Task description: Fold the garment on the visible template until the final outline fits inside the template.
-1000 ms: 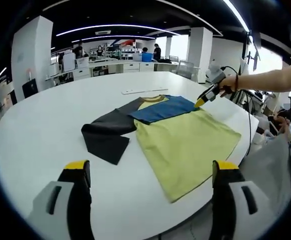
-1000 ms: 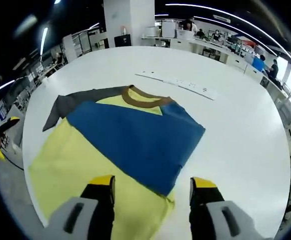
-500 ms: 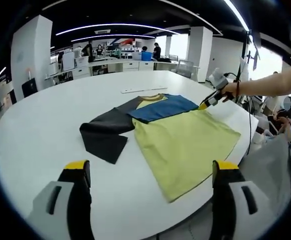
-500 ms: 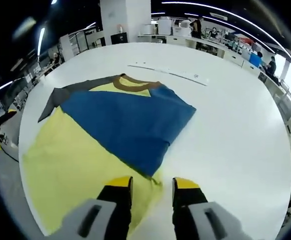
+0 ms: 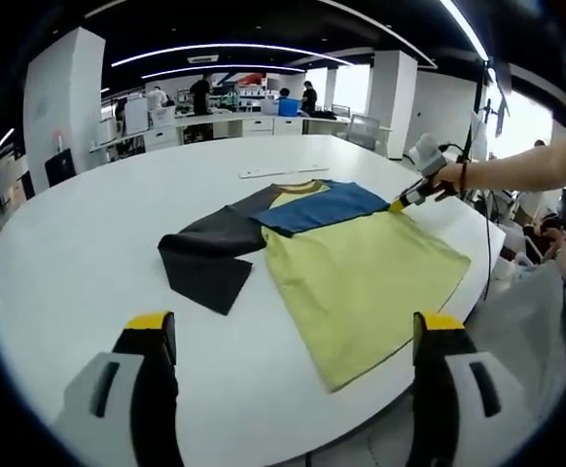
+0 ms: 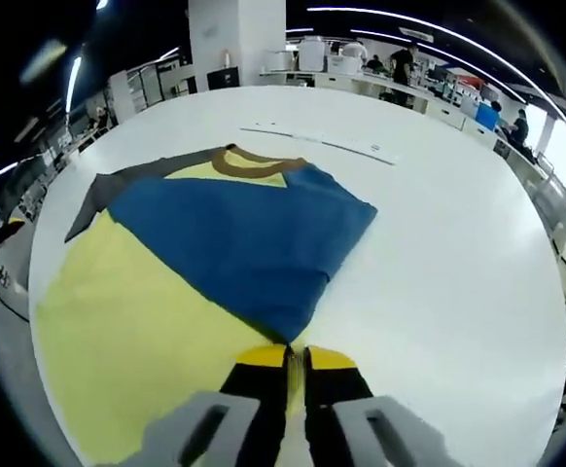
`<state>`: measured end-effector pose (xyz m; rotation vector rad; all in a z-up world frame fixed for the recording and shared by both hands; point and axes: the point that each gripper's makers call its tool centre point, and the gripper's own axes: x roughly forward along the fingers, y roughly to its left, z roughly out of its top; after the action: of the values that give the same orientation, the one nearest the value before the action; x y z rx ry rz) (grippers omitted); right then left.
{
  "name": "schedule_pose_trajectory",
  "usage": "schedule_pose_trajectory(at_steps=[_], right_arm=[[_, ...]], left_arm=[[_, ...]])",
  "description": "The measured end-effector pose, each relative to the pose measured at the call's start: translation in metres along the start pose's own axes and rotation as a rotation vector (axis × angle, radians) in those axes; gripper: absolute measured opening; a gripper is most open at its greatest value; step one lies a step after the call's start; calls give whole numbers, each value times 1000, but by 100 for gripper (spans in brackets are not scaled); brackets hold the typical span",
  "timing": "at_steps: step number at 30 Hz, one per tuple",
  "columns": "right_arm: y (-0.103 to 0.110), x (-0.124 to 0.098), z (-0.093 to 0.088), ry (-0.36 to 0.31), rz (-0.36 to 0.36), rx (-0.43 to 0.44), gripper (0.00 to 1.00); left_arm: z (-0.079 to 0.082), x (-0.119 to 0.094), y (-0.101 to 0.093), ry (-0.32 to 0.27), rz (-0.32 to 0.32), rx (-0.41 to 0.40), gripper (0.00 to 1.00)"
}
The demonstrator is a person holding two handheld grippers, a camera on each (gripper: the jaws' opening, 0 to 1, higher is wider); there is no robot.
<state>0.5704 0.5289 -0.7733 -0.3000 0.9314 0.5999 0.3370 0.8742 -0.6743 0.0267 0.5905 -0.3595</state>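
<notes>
The right gripper (image 6: 288, 362) has its jaws pinched on the garment's (image 6: 147, 302) blue sleeve (image 6: 244, 238) tip (the shirt stretches away ahead); the left gripper (image 5: 293, 336), jaws wide, hangs well apart.

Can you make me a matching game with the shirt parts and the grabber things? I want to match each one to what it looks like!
Things:
1. blue sleeve
2. dark grey sleeve
3. left gripper
4. right gripper

States:
A. jaws wide apart, above the white table
B. spread out flat to the side of the yellow shirt body
C. folded over the shirt body
D. jaws closed at the sleeve's corner

Pairs: 1-C, 2-B, 3-A, 4-D
</notes>
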Motion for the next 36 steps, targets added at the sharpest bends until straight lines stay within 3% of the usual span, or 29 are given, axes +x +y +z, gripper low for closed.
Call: schedule_pose_trajectory(at_steps=[14,25,27,30,36], right_arm=[[-13,-3,-4,37,-3,-39,0],[-14,-5,-6,24,27,-2,0],[-14,-8,-3,-1,22,75,13],[-5,-18,8,-78,74,154,35],[5,-42,16,-128,100,119,64]], left_arm=[[1,1,4,3,4,-2,97],[-3,4,13,17,18,-28,95],[-2,5,15,18,26,-29,93],[-2,7,21,25,42,-25,92],[0,12,36,17,87,-63,86]])
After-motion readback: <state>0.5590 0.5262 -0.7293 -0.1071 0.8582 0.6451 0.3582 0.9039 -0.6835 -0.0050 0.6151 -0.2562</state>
